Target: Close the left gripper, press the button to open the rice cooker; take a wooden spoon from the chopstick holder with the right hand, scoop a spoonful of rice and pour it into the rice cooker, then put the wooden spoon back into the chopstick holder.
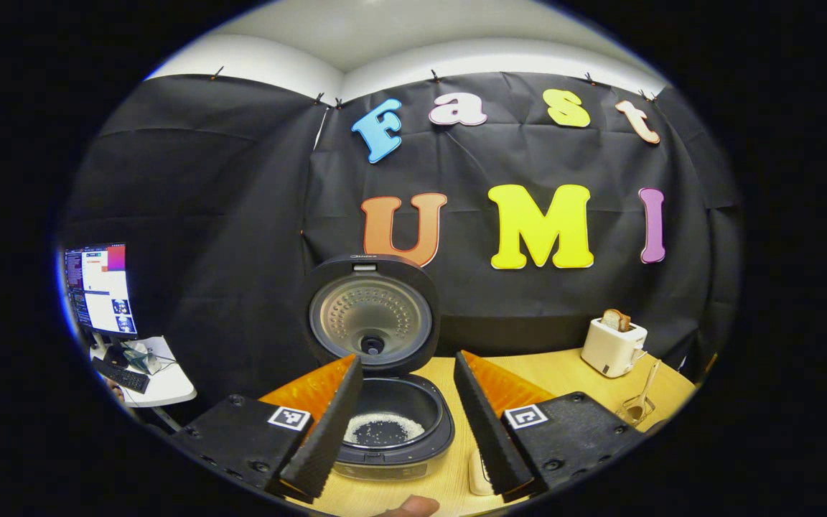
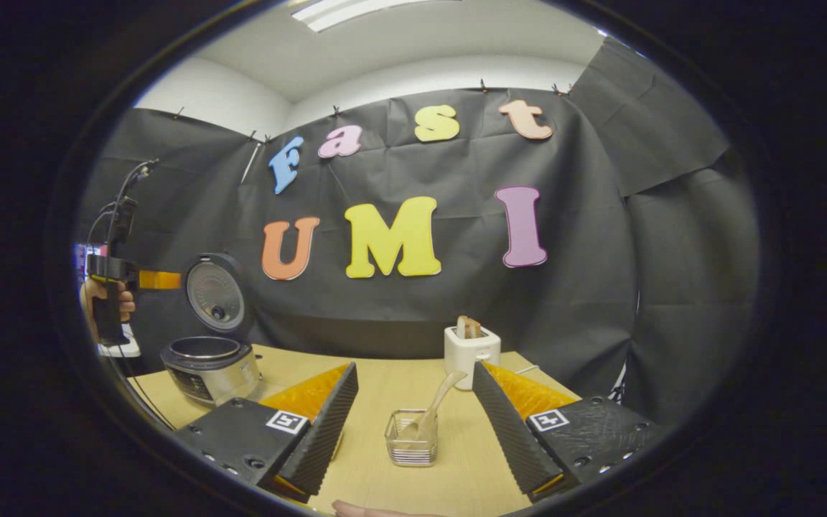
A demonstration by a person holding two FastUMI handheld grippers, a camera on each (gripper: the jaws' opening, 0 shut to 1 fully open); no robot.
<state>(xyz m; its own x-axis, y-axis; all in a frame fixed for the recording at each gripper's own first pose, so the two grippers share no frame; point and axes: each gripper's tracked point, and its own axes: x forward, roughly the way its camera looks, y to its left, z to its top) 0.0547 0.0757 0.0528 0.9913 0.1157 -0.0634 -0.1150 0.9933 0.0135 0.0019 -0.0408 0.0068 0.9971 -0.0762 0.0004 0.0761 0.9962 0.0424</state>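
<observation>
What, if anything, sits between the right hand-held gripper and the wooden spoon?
Nothing visible. The right hand-held gripper is open, and the wooden spoon stands in its holder straight ahead between the fingers, with only bare table around it. The toaster stands behind.

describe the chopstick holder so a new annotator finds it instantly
Start at the wooden table before the black cloth wall. The white toaster stands at its back; just in front sits the chopstick holder, a small see-through square cup. Unlike its neighbours, it has a wooden spoon leaning out of it.
</observation>
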